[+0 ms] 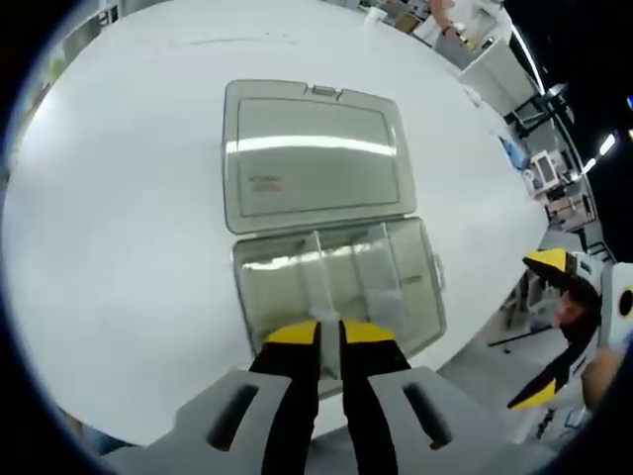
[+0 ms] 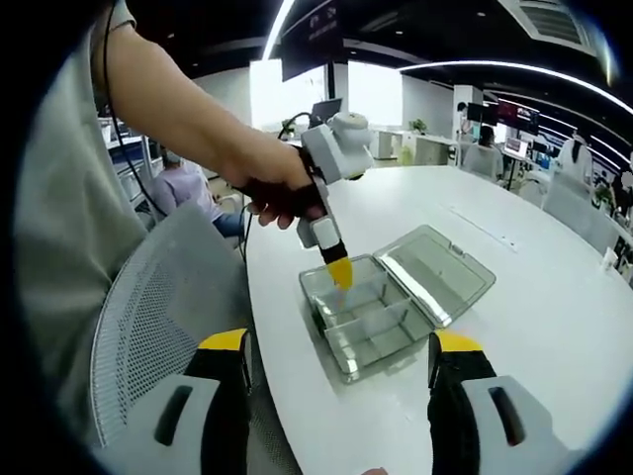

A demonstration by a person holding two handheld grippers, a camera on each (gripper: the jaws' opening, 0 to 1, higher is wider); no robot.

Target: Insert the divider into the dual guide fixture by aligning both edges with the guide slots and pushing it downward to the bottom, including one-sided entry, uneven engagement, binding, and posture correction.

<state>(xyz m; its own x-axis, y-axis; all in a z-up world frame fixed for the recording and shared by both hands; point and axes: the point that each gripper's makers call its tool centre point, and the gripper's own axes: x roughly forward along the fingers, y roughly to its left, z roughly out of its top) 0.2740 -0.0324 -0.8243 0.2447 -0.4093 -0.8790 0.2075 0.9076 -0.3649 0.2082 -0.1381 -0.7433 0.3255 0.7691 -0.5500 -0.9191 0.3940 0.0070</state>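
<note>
Clear plastic compartment box (image 1: 336, 282), hinged lid (image 1: 312, 153) open, on white round table (image 1: 109, 228); left gripper (image 1: 328, 334) nearly closed, pinching thin clear divider (image 1: 326, 297); right gripper (image 2: 341, 361) spread, held back.

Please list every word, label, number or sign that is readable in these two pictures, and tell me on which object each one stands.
No text can be read here.
Lid of the clear plastic box: a small faint mark near its left side, too blurred to read.
Dark hanging screen in the right gripper view: no legible writing.
Left gripper and right gripper: no lettering visible.
</note>
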